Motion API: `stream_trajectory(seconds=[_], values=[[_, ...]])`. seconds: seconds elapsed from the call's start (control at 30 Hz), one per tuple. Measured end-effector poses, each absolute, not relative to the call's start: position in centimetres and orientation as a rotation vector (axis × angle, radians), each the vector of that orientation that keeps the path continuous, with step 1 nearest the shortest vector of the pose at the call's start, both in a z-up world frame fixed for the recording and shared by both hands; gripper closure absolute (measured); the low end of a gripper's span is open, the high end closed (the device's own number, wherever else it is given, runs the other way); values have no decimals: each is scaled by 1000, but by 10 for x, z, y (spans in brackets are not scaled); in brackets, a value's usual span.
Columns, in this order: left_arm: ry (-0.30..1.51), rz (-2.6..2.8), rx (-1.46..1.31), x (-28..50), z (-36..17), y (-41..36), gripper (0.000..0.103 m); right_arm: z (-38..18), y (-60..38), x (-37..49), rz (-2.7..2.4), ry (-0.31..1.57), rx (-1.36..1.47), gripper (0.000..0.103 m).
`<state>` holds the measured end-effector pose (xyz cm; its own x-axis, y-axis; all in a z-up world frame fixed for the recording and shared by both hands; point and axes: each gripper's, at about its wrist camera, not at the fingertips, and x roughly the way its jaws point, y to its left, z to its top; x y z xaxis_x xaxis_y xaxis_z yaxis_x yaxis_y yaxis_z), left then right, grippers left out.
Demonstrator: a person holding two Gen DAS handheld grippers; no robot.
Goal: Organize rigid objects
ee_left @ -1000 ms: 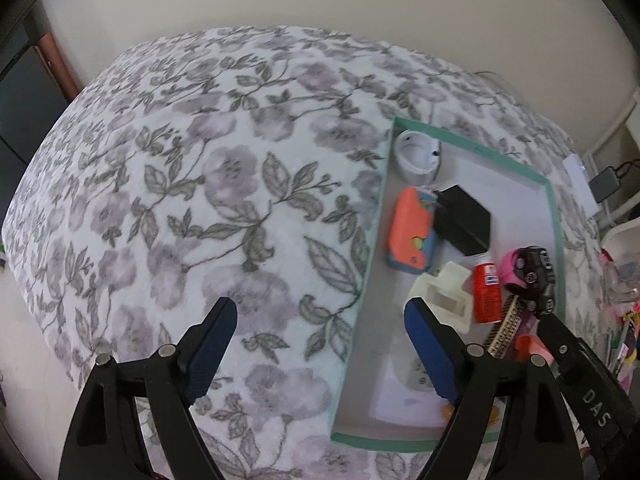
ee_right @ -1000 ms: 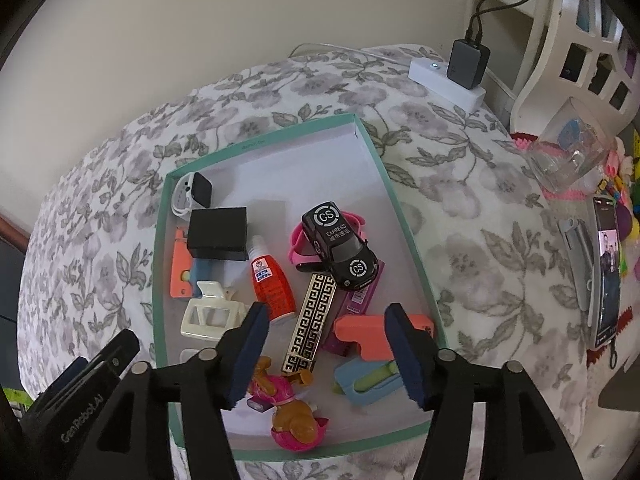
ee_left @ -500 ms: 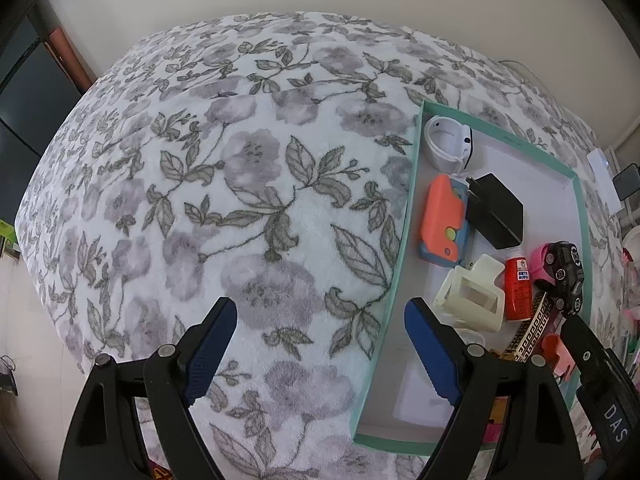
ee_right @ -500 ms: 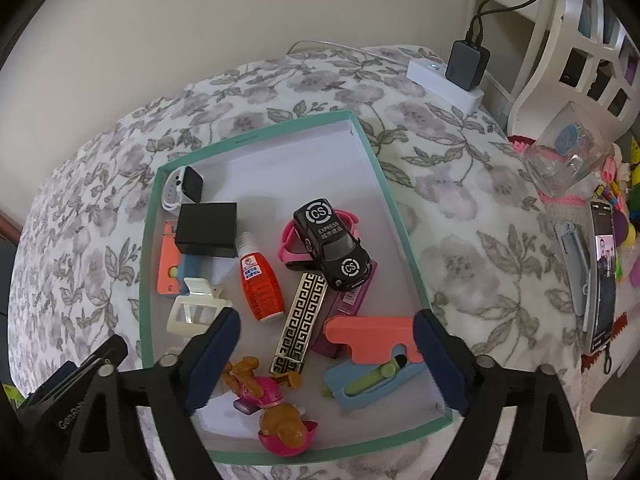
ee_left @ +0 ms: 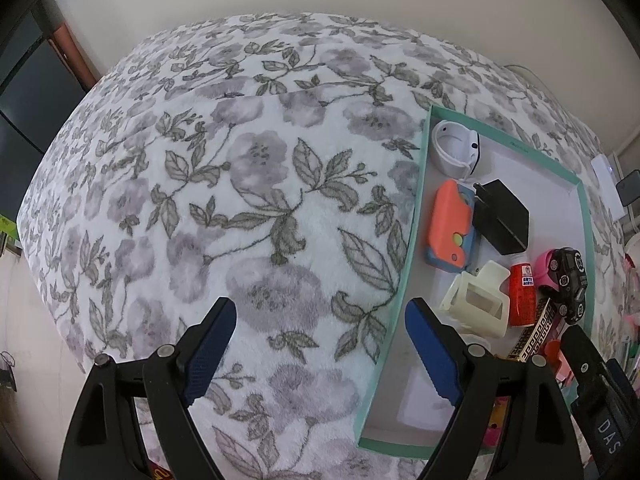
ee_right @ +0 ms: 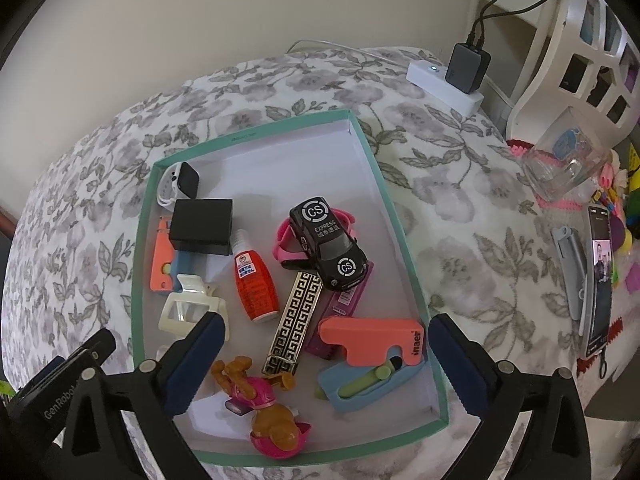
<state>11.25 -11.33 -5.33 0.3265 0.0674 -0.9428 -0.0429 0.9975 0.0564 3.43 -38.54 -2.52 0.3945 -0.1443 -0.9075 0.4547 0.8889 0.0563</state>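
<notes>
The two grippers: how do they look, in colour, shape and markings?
Both are alike. The left gripper and the right gripper have black angular plastic frames with silver screws. Their fingers carry dark blue ribbed pads. White lettering shows on each body: "GenRobot" and "DAS".

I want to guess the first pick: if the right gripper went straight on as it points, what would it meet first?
Probably the gold-and-black patterned bar inside the teal box, centred between the open right gripper; depth is unclear, so the brown-and-pink toy dog lower down might come first.

Black grippers [ee_left: 318, 344]; blue-padded jaws
</notes>
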Motion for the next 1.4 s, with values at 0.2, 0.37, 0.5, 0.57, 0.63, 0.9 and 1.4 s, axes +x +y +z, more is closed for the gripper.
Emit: stream_trajectory(seconds=[0.2,0.37,0.5,0.57,0.63,0.9,1.4], values=[[1211,75,45,109,-47,-112,16,-21,-381,31,-377,1099,314,0],[1175,60,84,100,-30,-108,16,-14,-373,24,-345,1081,311,0],[1122,65,117,90,-13,-103,16,-7,-364,16,-326,1066,300,0],[1125,56,118,85,-10,-99,16,-5,-359,11,-308,1062,300,0],[1128,47,118,81,-8,-97,16,-4,-357,7,-295,1058,302,0],[1142,6,140,59,-6,-86,16,5,-346,-9,-268,1036,294,0],[1066,-16,165,32,6,-74,16,15,-337,-35,-241,1001,332,0]])
